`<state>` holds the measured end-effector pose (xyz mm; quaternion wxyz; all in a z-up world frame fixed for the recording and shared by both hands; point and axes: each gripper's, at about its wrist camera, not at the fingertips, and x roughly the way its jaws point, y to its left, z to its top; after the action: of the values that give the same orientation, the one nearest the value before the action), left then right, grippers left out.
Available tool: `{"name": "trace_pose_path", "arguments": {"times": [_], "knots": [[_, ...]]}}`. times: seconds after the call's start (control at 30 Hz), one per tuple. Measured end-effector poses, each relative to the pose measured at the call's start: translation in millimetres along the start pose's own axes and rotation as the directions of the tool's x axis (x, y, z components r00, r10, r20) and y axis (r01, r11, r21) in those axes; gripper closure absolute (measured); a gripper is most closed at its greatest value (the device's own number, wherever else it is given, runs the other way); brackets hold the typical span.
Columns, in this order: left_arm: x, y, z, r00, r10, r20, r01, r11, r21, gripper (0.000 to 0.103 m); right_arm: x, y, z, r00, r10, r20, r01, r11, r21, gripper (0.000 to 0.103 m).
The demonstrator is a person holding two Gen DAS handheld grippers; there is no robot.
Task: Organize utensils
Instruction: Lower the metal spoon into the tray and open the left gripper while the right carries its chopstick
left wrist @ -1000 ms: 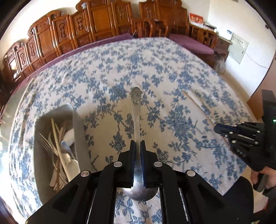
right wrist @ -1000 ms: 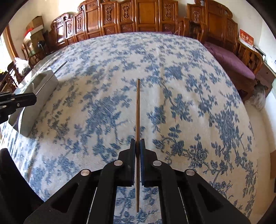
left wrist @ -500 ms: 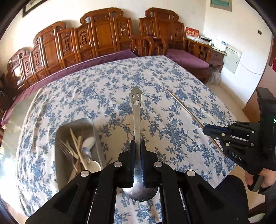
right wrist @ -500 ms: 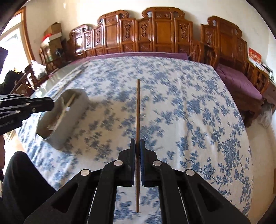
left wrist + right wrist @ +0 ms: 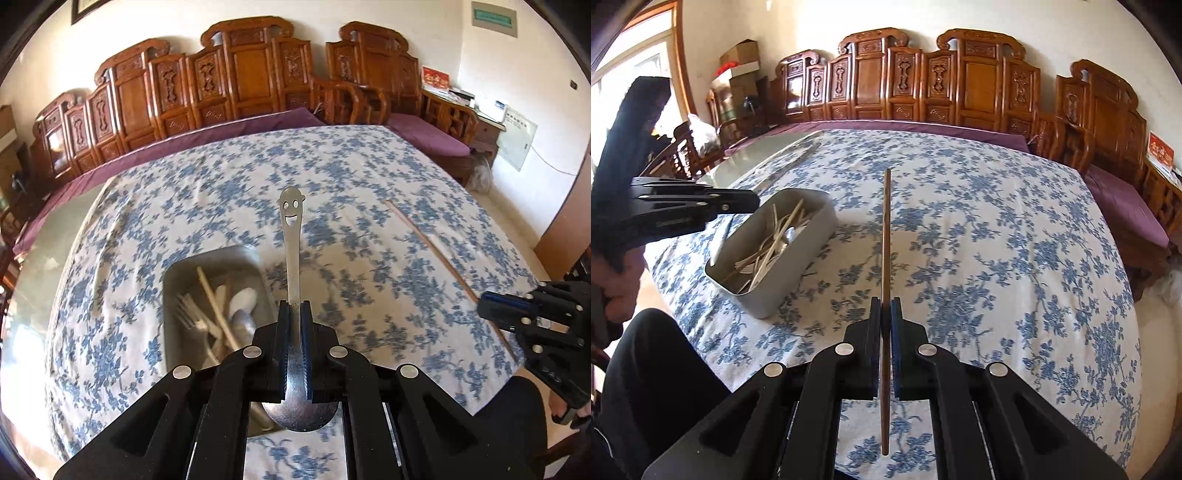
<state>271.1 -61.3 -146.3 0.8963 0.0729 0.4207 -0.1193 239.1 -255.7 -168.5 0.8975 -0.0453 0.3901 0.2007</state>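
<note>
Left gripper [image 5: 294, 314]: jaws clamped on smiley-handled metal spoon [image 5: 291, 243], handle projecting forward, bowl behind pads, above metal tray [image 5: 173, 273] of cutlery on table [image 5: 369, 177]. Right gripper [image 5: 885, 310]: jaws clamped mid-length on wooden chopstick [image 5: 886, 236], held above table right of tray.

L gripper [image 5: 294, 314]: black two-finger unit, jaws clamped on a steel spoon [image 5: 292, 273], pitched down over the table. R gripper [image 5: 885, 310]: same type, jaws clamped on a brown wooden chopstick [image 5: 886, 254], pitched down. Person's hand [image 5: 617, 280] grips L unit's handle, near left.
</note>
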Motion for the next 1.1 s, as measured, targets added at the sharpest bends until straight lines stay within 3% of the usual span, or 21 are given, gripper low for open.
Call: {"name": "trace_pose_path", "arguments": {"times": [0.57,1.1], "knots": [[36,74,-21,0.996,0.012,-0.085,-0.019,0.996,-0.085,0.098,19,33,17,1.000,0.009,-0.012,-0.009,1.000,-0.005,0.097],[73,79,-40,0.989,-0.016,-0.148,-0.001,0.993,-0.115,0.098,31,50,28,0.999,0.034,-0.019,-0.033,0.999,0.018,0.097]]}}
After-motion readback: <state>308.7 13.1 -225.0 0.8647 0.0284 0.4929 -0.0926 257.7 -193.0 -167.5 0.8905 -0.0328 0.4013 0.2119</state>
